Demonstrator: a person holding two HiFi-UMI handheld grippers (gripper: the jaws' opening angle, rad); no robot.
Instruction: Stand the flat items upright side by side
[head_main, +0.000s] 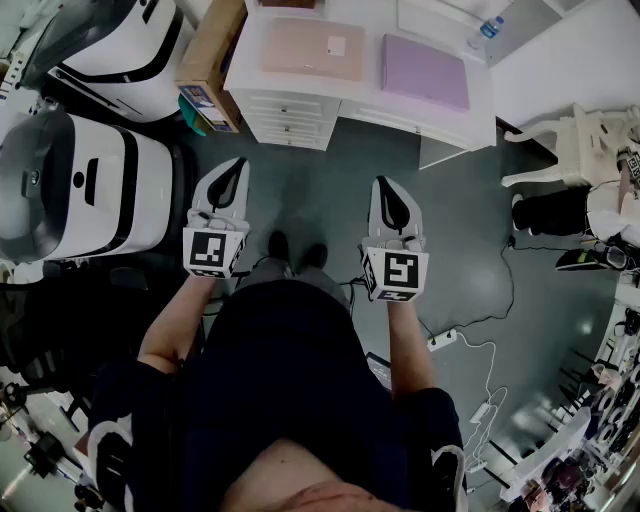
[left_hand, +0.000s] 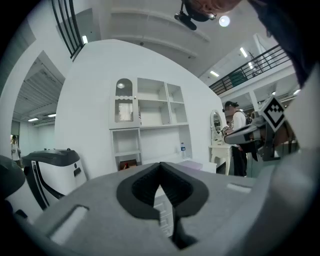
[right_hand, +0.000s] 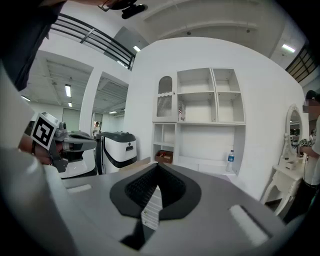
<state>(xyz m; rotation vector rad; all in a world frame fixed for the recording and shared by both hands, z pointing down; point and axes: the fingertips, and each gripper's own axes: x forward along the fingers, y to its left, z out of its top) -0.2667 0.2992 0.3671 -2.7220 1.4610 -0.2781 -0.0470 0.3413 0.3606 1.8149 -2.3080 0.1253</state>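
Grey-bodied and nearest the camera, the left gripper (head_main: 234, 170) and the right gripper (head_main: 385, 190) are held side by side in front of the person, both pointing close to level toward the desk. In the left gripper view the jaws of the left gripper (left_hand: 160, 166) are fully together with nothing between them. The right gripper view shows the same for the right gripper (right_hand: 157, 168): jaws closed, nothing gripped.

Past the tips lies bare grey floor (head_main: 320, 190), with a power strip (head_main: 442, 340) and its cables to the right.

Further on stands a white desk (head_main: 292, 112) with drawers. The two flat items lie flat on its top, well apart from both grippers: a tan flat item (head_main: 312, 47) to the left and a purple flat item (head_main: 425, 71) to the right, near each other but not touching. Neither is upright.

A cardboard box (head_main: 208, 60) leans at the desk's left end. A water bottle (head_main: 487, 30) stands at the far right. White shelving (right_hand: 200, 115) rises behind the desk.
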